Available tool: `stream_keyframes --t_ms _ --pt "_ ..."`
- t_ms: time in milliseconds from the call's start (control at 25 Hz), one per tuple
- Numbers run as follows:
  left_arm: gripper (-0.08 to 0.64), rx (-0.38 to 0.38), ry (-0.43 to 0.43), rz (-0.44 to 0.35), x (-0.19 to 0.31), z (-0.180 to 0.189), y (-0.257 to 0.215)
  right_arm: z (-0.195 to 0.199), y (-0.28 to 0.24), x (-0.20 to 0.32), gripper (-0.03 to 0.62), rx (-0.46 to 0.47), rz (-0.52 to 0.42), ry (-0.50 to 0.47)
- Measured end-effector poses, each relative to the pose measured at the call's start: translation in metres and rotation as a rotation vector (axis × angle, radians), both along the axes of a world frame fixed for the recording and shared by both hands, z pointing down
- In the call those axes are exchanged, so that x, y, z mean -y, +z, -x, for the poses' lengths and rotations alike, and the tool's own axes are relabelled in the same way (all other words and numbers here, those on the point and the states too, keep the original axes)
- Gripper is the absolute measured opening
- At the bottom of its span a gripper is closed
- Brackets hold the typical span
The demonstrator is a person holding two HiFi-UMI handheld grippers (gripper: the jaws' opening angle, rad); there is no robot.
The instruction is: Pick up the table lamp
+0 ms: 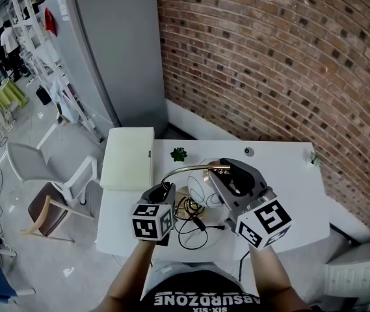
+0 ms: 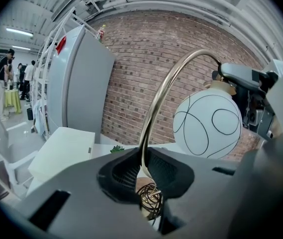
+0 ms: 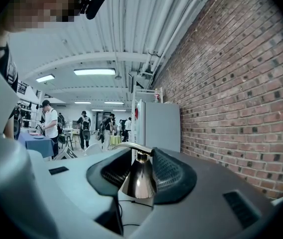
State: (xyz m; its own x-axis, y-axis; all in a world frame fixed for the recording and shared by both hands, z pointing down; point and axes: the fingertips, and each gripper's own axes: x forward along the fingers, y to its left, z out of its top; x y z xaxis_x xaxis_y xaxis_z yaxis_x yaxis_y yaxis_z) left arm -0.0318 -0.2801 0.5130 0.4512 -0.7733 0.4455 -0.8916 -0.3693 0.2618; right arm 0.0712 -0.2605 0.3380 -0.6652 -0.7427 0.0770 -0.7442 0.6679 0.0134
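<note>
1. Left claw (image 2: 143, 166): narrow, pinched on the gold stem (image 2: 160, 101) of the lamp (image 1: 196, 186), low down where the stem starts its curve.
2. Right claw (image 3: 139, 166): set wider, pads clamped on either side of the brass cone (image 3: 138, 182) at the top of the globe (image 2: 208, 126).
3. The lamp is over the middle of the white table (image 1: 289, 174), held between my two claws. The white globe with black lines hangs from the stem's arch, just beside my right claw.
4. Can't tell if the base is off the table; the claws cover it in the head view.
5. Black cable (image 1: 194, 229) lies in loose loops on the table on my side of the lamp, with a coil right under my left jaws.
6. Small green plant (image 1: 179, 153) sits behind the lamp, apart from it.
7. Flat cream box (image 1: 128, 156) lies on the table's left end, clear of my left claw.
8. Brick wall (image 1: 269, 64) runs behind the table, with a grey cabinet (image 1: 113, 51) at far left and a white chair (image 1: 54, 174) on the floor to the left.
</note>
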Motion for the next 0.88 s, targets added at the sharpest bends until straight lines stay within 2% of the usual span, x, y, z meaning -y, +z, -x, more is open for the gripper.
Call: stream_keyframes --t_ms 880 --pt "0.041 -0.047 0.035 -0.071 0.0 -0.005 -0.044 -0.006 -0.041 -0.003 0.129 0.019 -0.058 -0.014"
